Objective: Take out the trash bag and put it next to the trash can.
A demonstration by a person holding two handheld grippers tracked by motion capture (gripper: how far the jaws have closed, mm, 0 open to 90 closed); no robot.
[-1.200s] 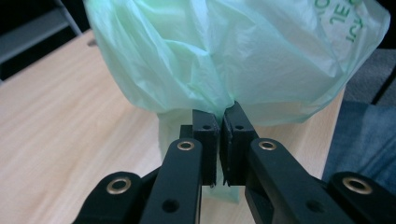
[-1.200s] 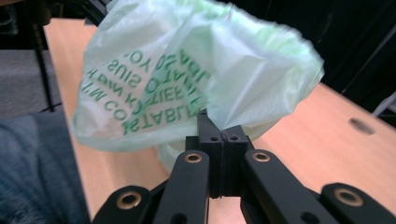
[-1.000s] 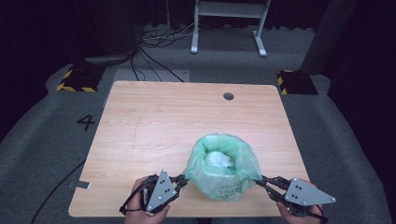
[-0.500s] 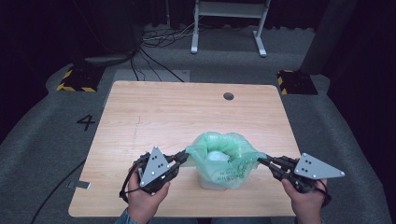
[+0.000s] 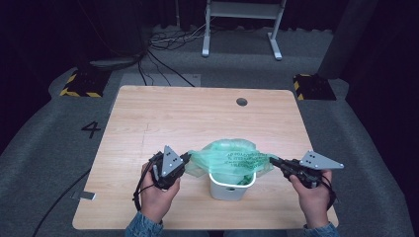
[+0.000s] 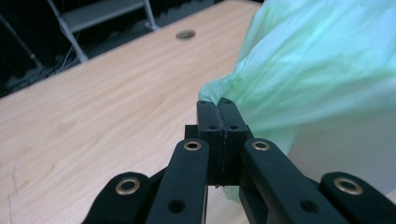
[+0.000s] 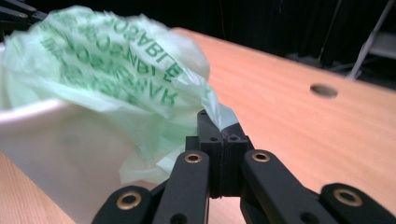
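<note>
Both grippers, left and right, are pinching opposite edges of the green bin liner, which is stretching between them above the white bin.

One green bag, one white bin, one table, two tools: left tool, right tool.
</note>
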